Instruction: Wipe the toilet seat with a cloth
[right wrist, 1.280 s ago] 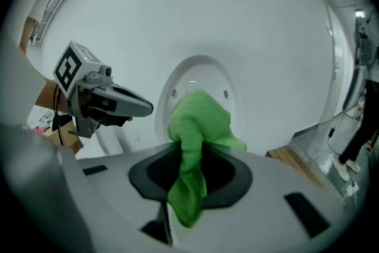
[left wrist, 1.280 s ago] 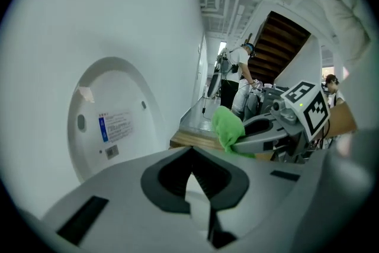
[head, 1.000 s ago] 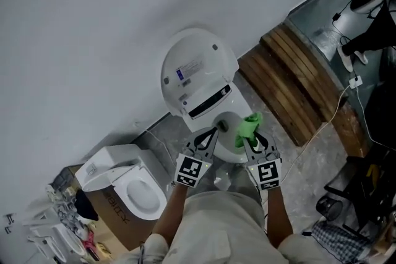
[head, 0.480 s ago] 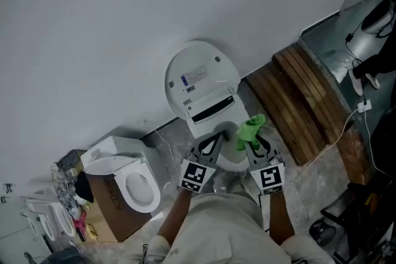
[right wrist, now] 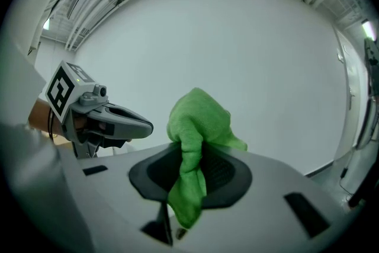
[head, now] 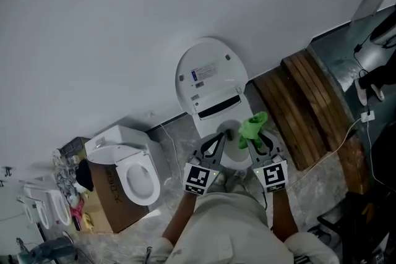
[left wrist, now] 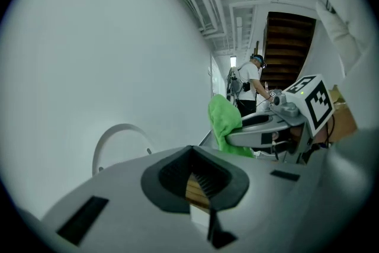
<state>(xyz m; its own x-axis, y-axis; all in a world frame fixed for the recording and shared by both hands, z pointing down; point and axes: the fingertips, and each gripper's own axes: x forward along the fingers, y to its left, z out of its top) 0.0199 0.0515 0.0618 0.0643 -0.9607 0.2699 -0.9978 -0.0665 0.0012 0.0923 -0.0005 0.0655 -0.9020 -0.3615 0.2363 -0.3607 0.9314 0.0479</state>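
The right tool [head: 253, 136] is clamped on a green cloth [head: 252, 126]; in the right gripper view the fabric [right wrist: 195, 124] bunches above the jaws and a tail hangs down through them, so the wad sticks out in front, probably so that cloth, not metal, meets the porcelain. The left tool [head: 215, 139] has its jaws drawn together on nothing; it seems to be only riding along, kept beside its partner and out of the way. Both tools hover side by side over the toilet seat [head: 237, 159], the left toward its 9 o'clock edge, the right with the cloth toward 3 o'clock; whether the cloth touches the seat cannot be told from here. The lid [head: 210, 74] stands raised at 12 o'clock against the pale wall [head: 124, 21], which leaves the seat open to reach. A second toilet [head: 137, 175] sits on a cardboard box [head: 108, 207] at about 8 o'clock, and wooden slats [head: 306, 105] lie at 2 o'clock. By my reading the wipe is barely begun; next the cloth must be lowered flat onto the rim.
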